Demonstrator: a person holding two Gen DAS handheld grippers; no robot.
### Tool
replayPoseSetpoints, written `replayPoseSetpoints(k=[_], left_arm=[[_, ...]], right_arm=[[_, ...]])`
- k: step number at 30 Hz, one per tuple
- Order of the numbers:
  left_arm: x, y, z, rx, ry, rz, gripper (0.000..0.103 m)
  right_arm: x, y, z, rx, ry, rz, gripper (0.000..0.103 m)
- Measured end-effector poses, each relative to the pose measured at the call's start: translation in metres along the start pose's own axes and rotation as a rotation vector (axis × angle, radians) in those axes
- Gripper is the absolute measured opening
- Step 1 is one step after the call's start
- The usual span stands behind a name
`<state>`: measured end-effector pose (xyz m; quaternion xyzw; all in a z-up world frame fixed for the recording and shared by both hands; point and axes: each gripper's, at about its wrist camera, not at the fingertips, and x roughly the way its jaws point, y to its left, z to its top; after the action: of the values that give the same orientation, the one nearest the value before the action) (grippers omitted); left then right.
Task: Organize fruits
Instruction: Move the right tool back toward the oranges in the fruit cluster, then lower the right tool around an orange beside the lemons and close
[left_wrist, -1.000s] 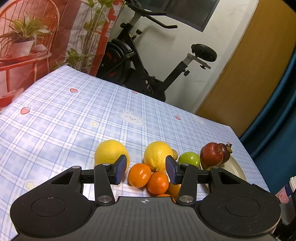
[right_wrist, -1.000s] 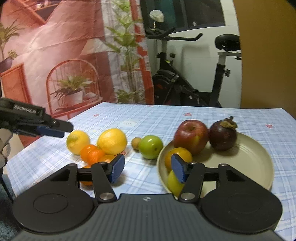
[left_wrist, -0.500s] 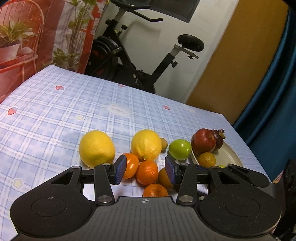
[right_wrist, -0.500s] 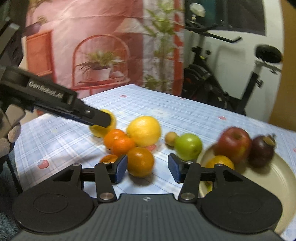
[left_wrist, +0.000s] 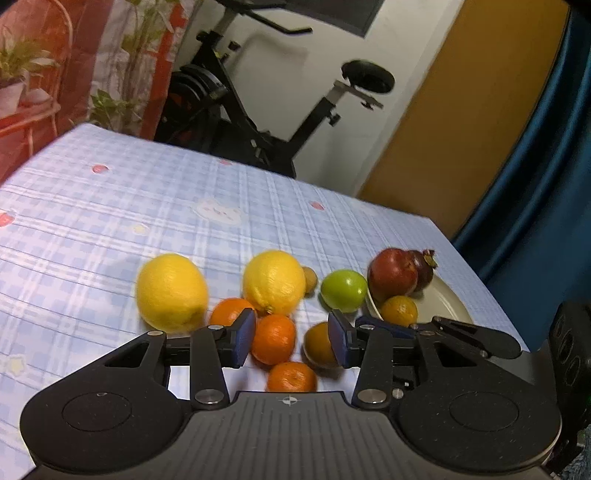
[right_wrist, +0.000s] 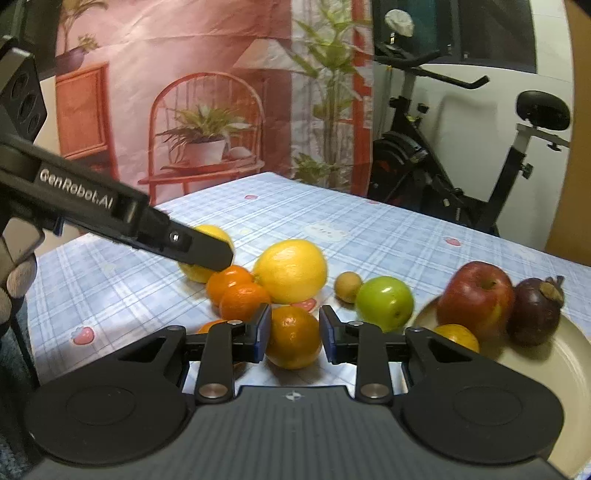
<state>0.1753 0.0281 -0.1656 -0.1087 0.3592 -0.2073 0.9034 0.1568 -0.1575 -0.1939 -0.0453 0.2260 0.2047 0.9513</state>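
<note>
Blue-checked cloth is covering the table (left_wrist: 110, 206), with an exercise bike (right_wrist: 436, 177) and a printed backdrop standing beyond its far edge. Right gripper (right_wrist: 293, 334) is pinching an orange (right_wrist: 293, 338), its blue pads sitting against the fruit's two sides while the orange is resting on the cloth. Left gripper (left_wrist: 291, 338) is closing; a tangerine (left_wrist: 274, 338) is lying in the gap between its pads, close to the left-side pad, though whether that pad is touching it is not clear. Another tangerine (left_wrist: 291, 376) is lying nearer the camera, and a third (left_wrist: 231, 312) is peeking out behind the left-side pad. Two lemons (left_wrist: 171, 291) (left_wrist: 274, 282) are sitting just behind this cluster, the second one touching the orange pile. A green apple (right_wrist: 384, 303) and a small brown fruit (right_wrist: 348, 287) are lying between the lemons and the plate (right_wrist: 569, 354). On that plate a red apple (right_wrist: 476, 300), a mangosteen (right_wrist: 535, 311) and a yellow-orange citrus (right_wrist: 456, 336) are crowding its near-left part, leaving its right half bare. Wide bare cloth is stretching behind the fruit toward the far edge.
</note>
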Motion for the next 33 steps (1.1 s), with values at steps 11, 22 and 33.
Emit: replayPoseSetpoints(k=[11,22,33], left_arm=[[0.04,-0.021,0.01,0.029,0.12,-0.103,0.045],[0.062,-0.022,0.01,-0.002,0.189,-0.129,0.044],[0.069,-0.023,0.007,0.003,0.208,-0.12,0.044]], right_arm=[[-0.015,-0.014,-0.007,0.062,-0.024,-0.038,0.03],[-0.021,-0.013,-0.01,0.045,-0.027,-0.039,0.029],[-0.012,-0.006,-0.013,0.024,0.01,-0.005,0.04]])
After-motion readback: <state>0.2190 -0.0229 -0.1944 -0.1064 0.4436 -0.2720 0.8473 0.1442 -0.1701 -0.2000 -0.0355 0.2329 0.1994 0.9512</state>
